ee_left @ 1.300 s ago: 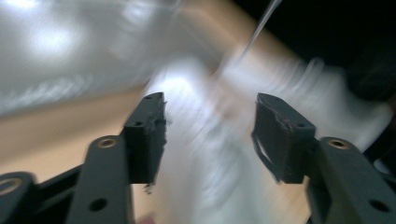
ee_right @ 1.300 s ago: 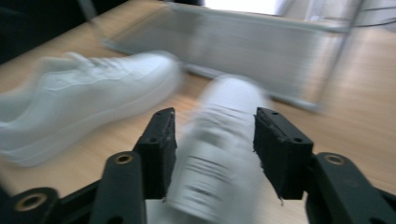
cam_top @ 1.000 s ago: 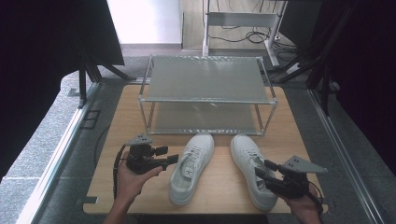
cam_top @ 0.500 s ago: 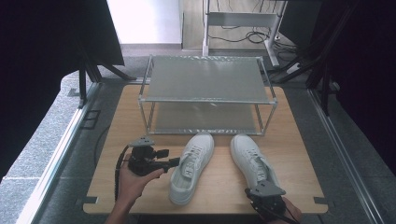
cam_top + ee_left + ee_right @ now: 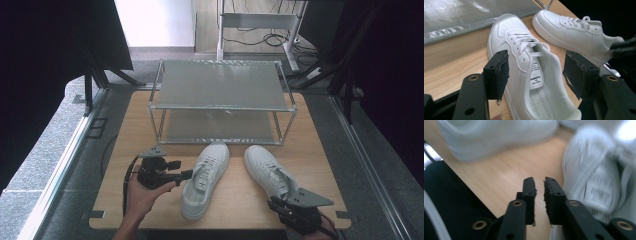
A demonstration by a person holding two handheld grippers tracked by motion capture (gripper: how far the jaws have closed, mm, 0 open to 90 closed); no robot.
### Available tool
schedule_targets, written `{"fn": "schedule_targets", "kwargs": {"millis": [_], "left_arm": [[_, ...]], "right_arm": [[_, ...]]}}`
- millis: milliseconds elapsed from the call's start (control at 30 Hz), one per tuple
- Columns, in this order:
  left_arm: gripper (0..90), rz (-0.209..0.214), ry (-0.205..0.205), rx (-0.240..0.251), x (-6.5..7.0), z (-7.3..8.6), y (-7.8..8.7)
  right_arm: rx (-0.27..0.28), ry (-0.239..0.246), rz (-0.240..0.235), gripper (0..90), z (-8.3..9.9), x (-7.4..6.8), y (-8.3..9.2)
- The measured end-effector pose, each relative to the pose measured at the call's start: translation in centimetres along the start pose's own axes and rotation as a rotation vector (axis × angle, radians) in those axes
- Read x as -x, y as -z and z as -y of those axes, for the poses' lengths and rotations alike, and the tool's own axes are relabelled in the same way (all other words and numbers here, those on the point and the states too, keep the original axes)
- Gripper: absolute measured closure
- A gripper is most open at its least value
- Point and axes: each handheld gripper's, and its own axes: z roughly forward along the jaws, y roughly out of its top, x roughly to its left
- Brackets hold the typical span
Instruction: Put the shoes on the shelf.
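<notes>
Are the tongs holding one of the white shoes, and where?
No, nothing is held. The left tongs stand open around the left sneaker's collar without pressing it. The right tongs, slightly apart, have only table between them.

lit from above – dark edges | glare on rack (image 5: 220, 84) | right gripper view blurred

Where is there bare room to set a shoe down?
Both tiers of the wire rack look bare. Bare tabletop lies right of the right shoe, and left of the rack, beyond the left gripper. It is crowded near the front edge: left shoe, right shoe and right gripper.
</notes>
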Motion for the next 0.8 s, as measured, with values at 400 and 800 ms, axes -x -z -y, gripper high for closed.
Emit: {"fn": "schedule_targets", "kwargs": {"millis": [400,800], "left_arm": [[37.4,-0.052,-0.06,-0.051,0.5,-1.3,0.1],[37.4,-0.063,-0.066,-0.103,0.2,-1.6,-1.1]], "right_arm": [[0.037,-0.019,0.142,51.5,-4.7,6.0,1.9],[-0.042,-0.08,0.163,44.1,-3.7,9.1,0.2]]}}
